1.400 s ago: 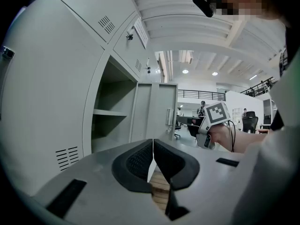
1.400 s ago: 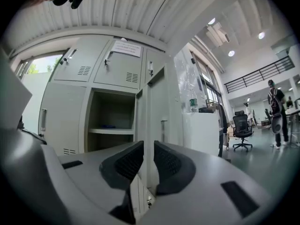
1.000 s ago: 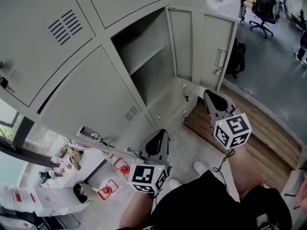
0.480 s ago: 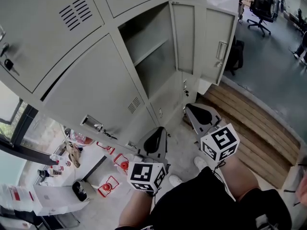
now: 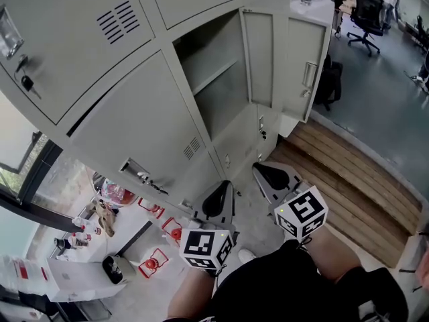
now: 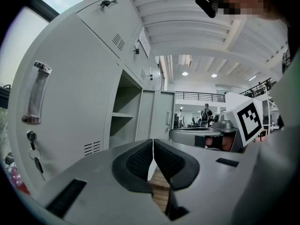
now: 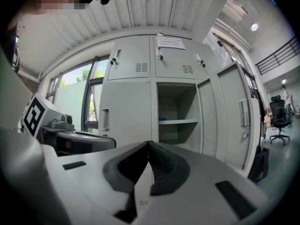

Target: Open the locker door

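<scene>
The grey locker (image 5: 221,79) in the middle of the bank stands open and shows one shelf inside. Its door (image 5: 305,66) is swung wide to the right, with the handle (image 5: 309,74) on its outer face. Both grippers hang low by my body, well short of the locker. My left gripper (image 5: 221,185) is shut with nothing in it, as its own view (image 6: 153,142) shows. My right gripper (image 5: 257,168) is also shut and empty, and its view (image 7: 149,144) looks at the open locker (image 7: 176,116) and door (image 7: 239,121).
A closed locker door (image 5: 134,126) with a handle and hanging keys (image 5: 137,174) lies left of the open one. A wooden platform (image 5: 348,180) runs along the right. A table with clutter (image 5: 87,247) and red floor items (image 5: 151,263) sit lower left. An office chair (image 5: 367,12) stands far right.
My right gripper has drawn back from near the open door, down and left toward my body. The left gripper has hardly moved. The head view has tilted a little.
</scene>
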The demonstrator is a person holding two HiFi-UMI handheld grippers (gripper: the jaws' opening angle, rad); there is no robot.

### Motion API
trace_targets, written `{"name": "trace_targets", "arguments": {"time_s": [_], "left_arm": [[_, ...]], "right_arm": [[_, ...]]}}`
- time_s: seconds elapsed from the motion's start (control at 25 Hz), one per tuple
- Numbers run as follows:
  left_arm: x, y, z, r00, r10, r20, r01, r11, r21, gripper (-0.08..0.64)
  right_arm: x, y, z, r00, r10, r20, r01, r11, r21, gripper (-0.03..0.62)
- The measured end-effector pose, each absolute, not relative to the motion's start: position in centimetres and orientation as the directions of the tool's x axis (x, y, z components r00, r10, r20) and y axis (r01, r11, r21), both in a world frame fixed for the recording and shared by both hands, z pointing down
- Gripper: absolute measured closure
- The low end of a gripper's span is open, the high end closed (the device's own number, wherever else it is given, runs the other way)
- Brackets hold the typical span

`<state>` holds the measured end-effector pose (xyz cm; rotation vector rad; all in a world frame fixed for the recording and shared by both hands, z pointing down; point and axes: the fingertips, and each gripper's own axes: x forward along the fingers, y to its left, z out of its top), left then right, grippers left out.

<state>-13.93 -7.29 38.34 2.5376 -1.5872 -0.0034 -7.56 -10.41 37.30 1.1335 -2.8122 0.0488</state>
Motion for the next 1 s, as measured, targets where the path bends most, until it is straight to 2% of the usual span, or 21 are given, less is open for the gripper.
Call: {"name": "trace_targets", "arguments": {"time_s": [1.0], "left_arm": [[-14.9,-7.3,38.5,0.436,-0.897,0.073,-0.896,-0.425,0.130,0.541]], "right_arm": [[-8.9,-9.7,38.3,-0.735,-0.664,0.139,-0.670,0.742,0.006,0.538]]}}
